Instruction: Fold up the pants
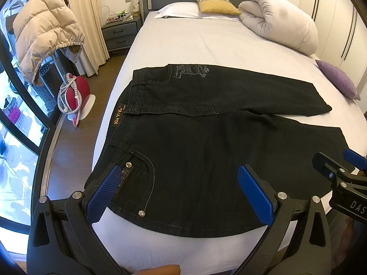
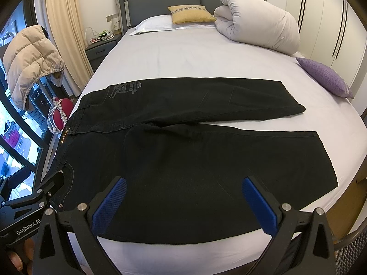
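Black jeans (image 1: 195, 142) lie flat on the bed (image 1: 201, 43), waistband at the left, both legs spread out to the right. A brown waist label and a printed back pocket show on the jeans (image 2: 183, 151). My left gripper (image 1: 181, 190) is open, hovering over the near hip pocket with its blue pads wide apart. My right gripper (image 2: 183, 204) is open too, above the near leg close to the bed's front edge. Each gripper shows at the edge of the other's view. Neither holds cloth.
A rolled white duvet (image 1: 279, 16), a yellow cushion (image 1: 215, 3) and a white pillow (image 1: 179, 10) sit at the headboard. A purple cushion (image 2: 323, 75) lies at the right edge. Left of the bed stand a nightstand (image 1: 119, 32), a beige puffer jacket (image 1: 43, 34) and a red iron (image 1: 75, 91).
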